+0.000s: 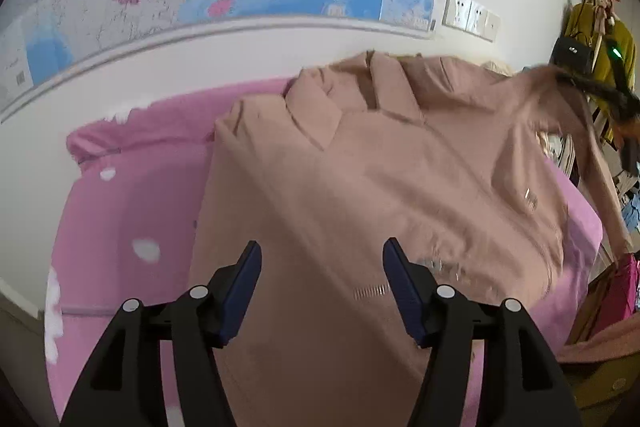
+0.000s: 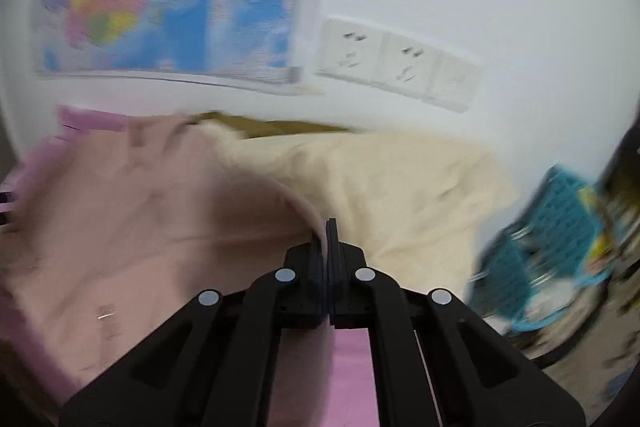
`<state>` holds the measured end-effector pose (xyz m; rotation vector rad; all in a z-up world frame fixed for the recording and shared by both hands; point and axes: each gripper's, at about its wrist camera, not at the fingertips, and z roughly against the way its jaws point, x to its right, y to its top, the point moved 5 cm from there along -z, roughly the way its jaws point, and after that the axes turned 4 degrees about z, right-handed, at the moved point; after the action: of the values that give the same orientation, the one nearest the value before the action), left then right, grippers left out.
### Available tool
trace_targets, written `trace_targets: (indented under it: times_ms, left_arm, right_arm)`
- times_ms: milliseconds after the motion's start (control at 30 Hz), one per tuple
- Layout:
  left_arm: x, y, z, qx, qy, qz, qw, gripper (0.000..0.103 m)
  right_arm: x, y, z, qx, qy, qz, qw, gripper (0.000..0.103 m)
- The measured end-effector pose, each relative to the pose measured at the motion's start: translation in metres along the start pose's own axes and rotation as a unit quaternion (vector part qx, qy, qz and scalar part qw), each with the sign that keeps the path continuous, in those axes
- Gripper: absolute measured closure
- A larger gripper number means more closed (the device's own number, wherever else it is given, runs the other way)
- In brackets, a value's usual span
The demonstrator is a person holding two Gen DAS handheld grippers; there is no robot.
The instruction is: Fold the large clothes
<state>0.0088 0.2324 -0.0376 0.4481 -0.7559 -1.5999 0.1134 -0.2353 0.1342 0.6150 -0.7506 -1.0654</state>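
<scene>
The tan jacket (image 1: 360, 187) is being spread over the pink bed (image 1: 120, 207), its edge apparently being pinched in the closed, downward-angled right gripper (image 2: 326, 239), while the left gripper (image 1: 322, 291) is being held open and empty above it.

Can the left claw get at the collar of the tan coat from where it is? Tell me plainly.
Probably yes. The left claw hangs open above the tan coat, whose collar lies exposed further up on the pink bedsheet. Nothing covers it. The right claw only pinches an edge off to the side.
</scene>
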Motion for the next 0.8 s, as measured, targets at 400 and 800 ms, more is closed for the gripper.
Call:
trace_targets:
  times_ms: [400,800]
  left_arm:
    - [0.006,-0.04,0.009,-0.023,0.052,0.009,0.9983,0.097]
    - [-0.099,0.022,0.076,0.032,0.387,0.016,0.9213,0.094]
  right_arm:
    - [-0.031,-0.079,-0.064,-0.058,0.031,-0.074,0.995,0.056]
    - [-0.134,-0.17,0.018,-0.036,0.272,-0.01,0.962,0.02]
